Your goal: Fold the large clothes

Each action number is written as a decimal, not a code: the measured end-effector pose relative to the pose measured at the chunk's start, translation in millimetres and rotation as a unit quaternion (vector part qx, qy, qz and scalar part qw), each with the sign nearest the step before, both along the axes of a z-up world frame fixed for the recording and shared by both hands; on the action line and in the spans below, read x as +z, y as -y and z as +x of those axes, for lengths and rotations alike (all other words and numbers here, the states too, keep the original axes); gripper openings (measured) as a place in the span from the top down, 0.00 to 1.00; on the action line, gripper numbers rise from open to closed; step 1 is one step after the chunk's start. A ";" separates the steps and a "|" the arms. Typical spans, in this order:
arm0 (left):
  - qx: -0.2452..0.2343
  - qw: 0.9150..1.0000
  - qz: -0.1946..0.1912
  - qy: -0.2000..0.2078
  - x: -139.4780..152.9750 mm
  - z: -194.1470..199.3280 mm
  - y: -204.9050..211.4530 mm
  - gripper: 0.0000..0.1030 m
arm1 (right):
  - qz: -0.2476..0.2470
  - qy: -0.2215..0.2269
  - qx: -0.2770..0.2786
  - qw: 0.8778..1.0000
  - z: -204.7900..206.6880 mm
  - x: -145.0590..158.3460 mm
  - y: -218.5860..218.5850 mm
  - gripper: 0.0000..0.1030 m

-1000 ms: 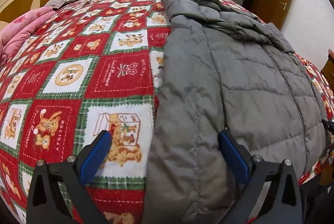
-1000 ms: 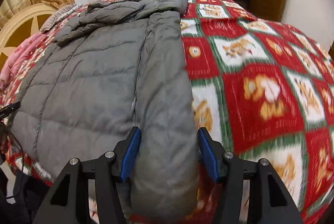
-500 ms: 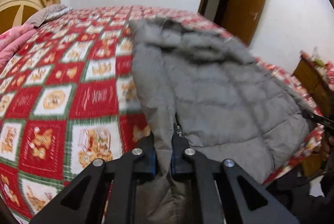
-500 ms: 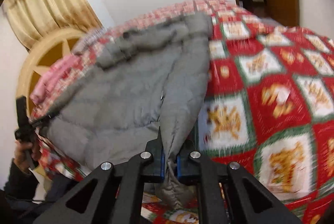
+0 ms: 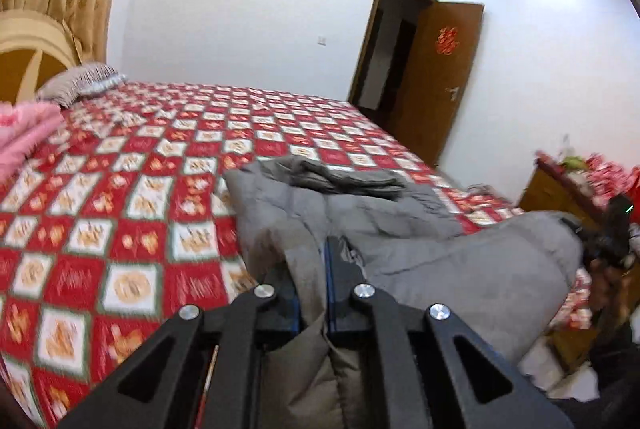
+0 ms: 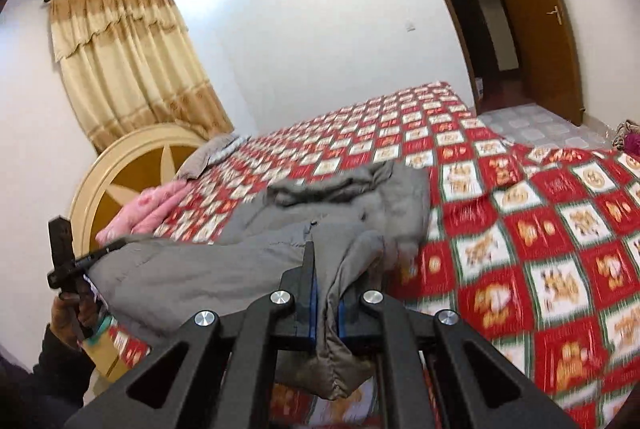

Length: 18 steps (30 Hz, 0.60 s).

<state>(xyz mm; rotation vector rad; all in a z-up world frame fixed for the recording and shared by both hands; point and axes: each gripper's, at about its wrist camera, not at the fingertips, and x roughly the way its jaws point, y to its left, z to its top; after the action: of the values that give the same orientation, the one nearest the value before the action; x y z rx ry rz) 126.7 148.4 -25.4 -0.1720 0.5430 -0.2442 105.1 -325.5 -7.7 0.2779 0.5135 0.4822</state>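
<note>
The left gripper (image 5: pixel 312 293) has its jaws clamped tight on a fold of the grey puffer jacket (image 5: pixel 460 261), the hem edge bunched between the blue pads and hanging down below them. The right gripper (image 6: pixel 326 293) is closed in the same way on the opposite hem corner of the jacket (image 6: pixel 224 269), with a tuft of grey fabric drooping beneath its black frame. Between the two grips the near edge of the jacket is raised off the bedspread (image 5: pixel 120 197), while its far part, with the crumpled hood and collar, lies on the red, white and green checked cover near the bed's middle. In the right wrist view a hand (image 6: pixel 74 313) in a dark sleeve holds the left tool's handle at the picture's left edge. Beyond the jacket, a folded pink blanket (image 6: pixel 148 209) rests near the round cream and brown headboard (image 6: pixel 120 181), with a grey pillow (image 5: pixel 80 85) beside it. Gold curtains (image 6: pixel 132 65) hang behind the headboard, and a brown wooden door (image 5: pixel 436 77) stands open in the white wall.
</note>
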 end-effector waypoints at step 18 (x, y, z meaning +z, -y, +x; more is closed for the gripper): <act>0.044 0.995 0.077 -0.053 -56.6 212.9 37.8 0.90 | -0.012 -0.101 -0.103 0.989 242.0 -59.2 -28.0 0.95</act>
<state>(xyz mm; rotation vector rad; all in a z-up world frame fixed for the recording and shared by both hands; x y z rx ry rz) 339.6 110.7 -82.0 -0.0594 0.6547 -0.1078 347.0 -297.5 -66.9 0.3540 0.6793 0.2469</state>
